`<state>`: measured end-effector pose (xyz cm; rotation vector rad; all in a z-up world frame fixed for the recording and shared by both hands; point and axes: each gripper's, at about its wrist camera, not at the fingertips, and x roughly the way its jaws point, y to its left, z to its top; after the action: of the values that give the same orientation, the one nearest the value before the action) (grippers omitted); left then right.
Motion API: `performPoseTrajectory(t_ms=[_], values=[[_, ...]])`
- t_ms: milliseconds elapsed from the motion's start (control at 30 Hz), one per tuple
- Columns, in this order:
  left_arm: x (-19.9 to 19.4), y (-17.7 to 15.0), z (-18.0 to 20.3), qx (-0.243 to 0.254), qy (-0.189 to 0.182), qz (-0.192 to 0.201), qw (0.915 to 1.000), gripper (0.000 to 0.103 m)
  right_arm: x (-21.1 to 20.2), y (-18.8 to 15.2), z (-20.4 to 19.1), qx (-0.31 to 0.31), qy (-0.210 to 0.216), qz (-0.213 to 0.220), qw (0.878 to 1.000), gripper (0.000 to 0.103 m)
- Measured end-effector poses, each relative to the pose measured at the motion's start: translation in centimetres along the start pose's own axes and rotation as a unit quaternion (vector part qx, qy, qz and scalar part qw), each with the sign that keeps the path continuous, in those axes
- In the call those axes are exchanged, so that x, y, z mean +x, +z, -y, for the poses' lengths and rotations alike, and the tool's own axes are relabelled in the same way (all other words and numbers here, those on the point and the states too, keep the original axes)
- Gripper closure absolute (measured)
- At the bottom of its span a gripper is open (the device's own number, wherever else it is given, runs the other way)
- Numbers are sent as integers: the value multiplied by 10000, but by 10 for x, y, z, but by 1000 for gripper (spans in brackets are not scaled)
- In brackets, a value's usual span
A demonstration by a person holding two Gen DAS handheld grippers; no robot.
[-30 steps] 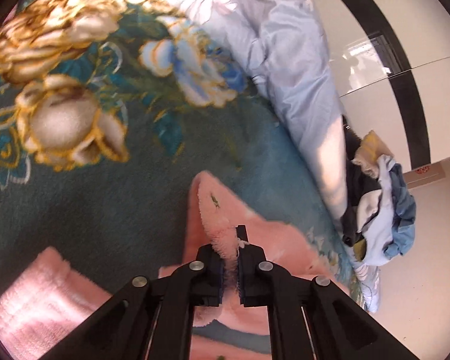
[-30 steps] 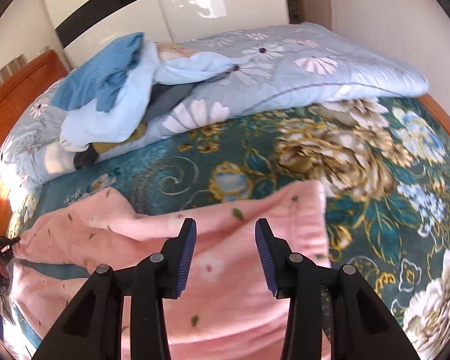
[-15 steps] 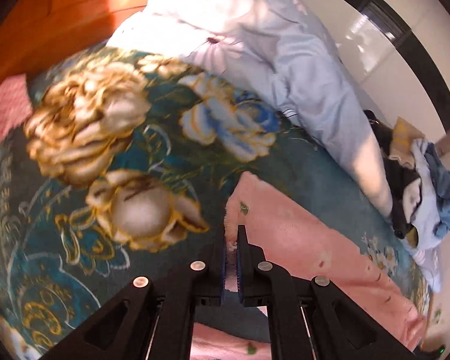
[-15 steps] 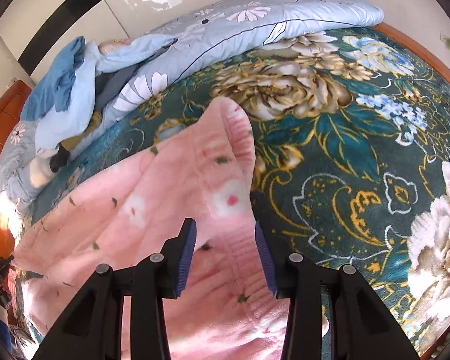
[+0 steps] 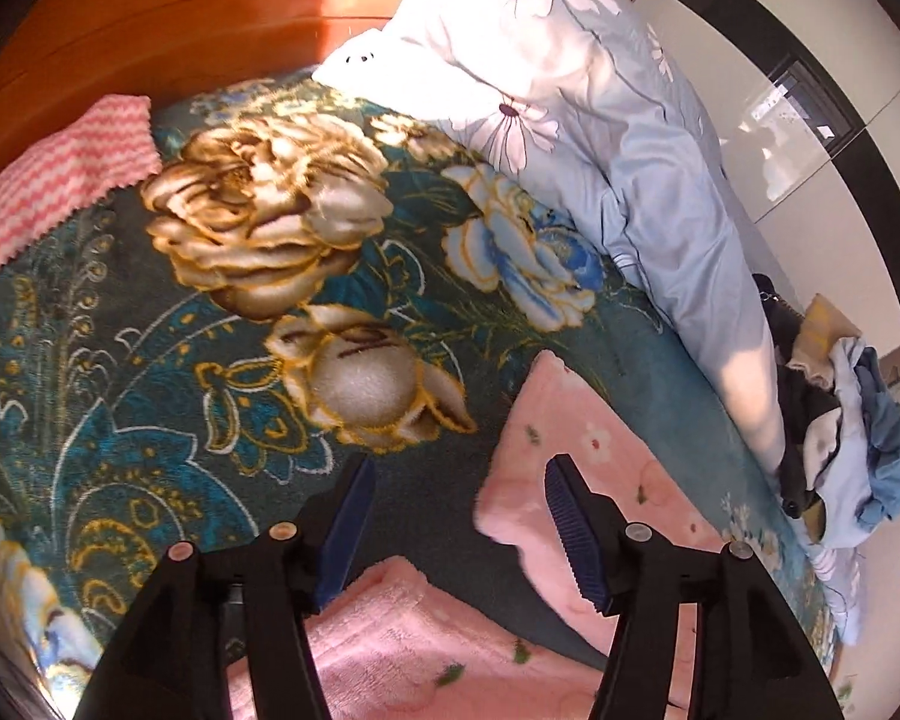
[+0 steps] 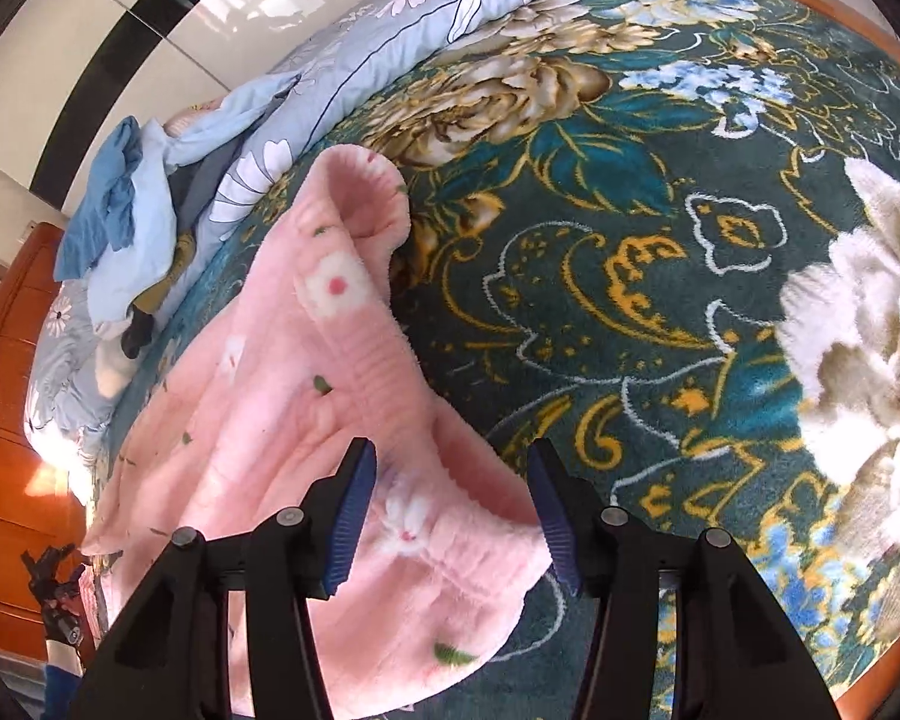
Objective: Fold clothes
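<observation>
pink striped cloth [image 5: 60, 171], left view only

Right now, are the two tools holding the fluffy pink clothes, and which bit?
Neither is holding anything. The left tool is opening over the blanket. The right tool is opening with the pink garment's edge lying loose between its pads.

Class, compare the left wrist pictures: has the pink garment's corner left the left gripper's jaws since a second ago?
Yes. The left gripper is opening and empty; the pink garment corner now lies flat on the floral blanket, right of the jaws.
</observation>
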<state>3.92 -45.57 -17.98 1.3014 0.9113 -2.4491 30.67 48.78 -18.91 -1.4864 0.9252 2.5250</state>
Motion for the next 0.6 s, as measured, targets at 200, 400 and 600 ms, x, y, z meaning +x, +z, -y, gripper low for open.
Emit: performPoseTrajectory(t_ms=[200, 400, 600], values=[[-34, -25, 3, -176, -667, 231, 9973, 35, 9, 2, -19, -641, -37, -366, 9973, 49], [-40, -63, 15, 0, -960, -9, 9954, 35, 9, -5, -20, -653, 54, -524, 9965, 58], [-39, -87, 22, -5, -1171, -180, 9930, 35, -16, -19, -32, -905, -55, -478, 9947, 95]])
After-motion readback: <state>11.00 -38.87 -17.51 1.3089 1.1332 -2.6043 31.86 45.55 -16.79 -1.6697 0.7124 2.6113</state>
